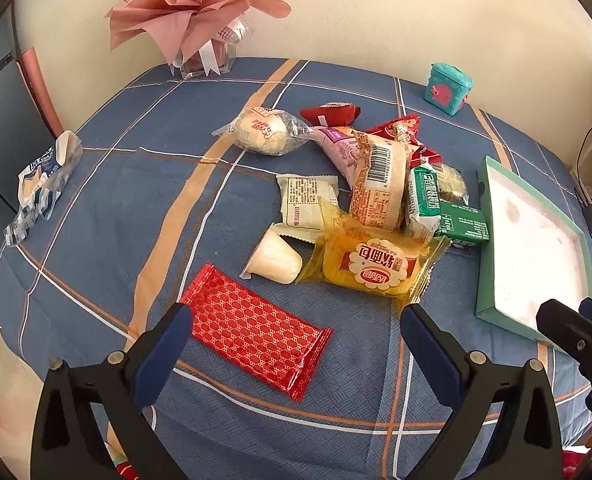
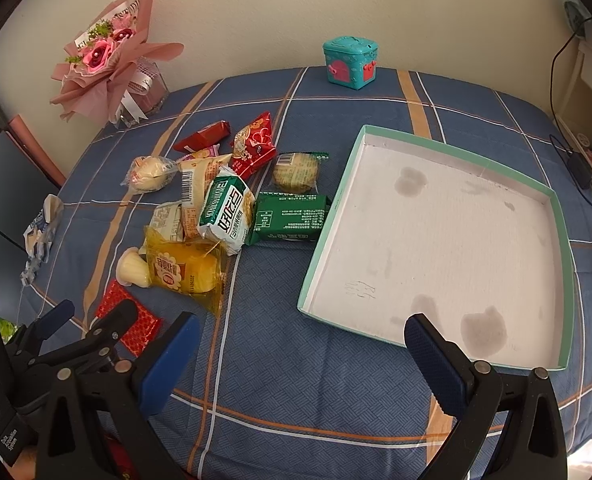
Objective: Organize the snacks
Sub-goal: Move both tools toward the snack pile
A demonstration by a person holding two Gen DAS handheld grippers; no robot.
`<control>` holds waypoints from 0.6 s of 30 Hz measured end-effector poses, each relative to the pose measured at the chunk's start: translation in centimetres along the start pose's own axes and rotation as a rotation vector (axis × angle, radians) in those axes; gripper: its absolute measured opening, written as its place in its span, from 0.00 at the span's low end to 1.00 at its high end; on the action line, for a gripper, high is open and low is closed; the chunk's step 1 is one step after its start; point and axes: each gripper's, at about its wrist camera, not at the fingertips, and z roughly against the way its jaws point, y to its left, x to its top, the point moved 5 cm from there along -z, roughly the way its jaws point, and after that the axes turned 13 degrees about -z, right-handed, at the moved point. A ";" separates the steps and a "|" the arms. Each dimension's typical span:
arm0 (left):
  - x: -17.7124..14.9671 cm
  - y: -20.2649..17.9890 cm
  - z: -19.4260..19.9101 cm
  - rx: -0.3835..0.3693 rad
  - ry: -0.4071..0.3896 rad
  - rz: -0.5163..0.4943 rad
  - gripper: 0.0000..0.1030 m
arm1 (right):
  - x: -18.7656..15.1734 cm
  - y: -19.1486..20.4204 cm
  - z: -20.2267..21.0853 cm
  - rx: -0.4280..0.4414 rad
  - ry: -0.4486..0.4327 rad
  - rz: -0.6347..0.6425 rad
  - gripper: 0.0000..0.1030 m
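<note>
A heap of wrapped snacks lies mid-table: a yellow bread pack [image 1: 376,270] [image 2: 184,270], a white jelly cup [image 1: 276,262], a green-and-white pack [image 2: 226,214], a green bar [image 2: 290,218], several red packs [image 2: 252,146]. A flat red patterned packet [image 1: 256,330] lies nearest. My left gripper [image 1: 296,334] is open and empty, its fingers on either side of the red packet, just above it. The teal-rimmed shallow box [image 2: 564,280] [image 1: 486,240] lies empty on the right. My right gripper [image 2: 300,344] is open and empty, hovering at the box's near edge.
A pink flower bouquet [image 1: 194,4] in a glass vase stands at the back left. A small teal toy chest [image 2: 350,62] stands at the back. A blue-and-white crumpled wrapper [image 1: 42,184] lies at the left table edge. Cables and shelves are at the far right.
</note>
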 end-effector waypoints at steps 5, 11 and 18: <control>-0.1 0.3 -0.2 -0.001 0.007 0.011 1.00 | 0.0 0.1 -0.3 -0.003 -0.002 0.001 1.00; -0.2 0.5 -0.2 -0.011 0.008 0.025 1.00 | 0.1 0.0 -0.2 -0.006 0.001 0.005 1.00; -0.4 1.7 -0.4 -0.046 0.002 0.084 1.00 | 0.3 1.2 -1.0 -0.007 0.033 0.020 1.00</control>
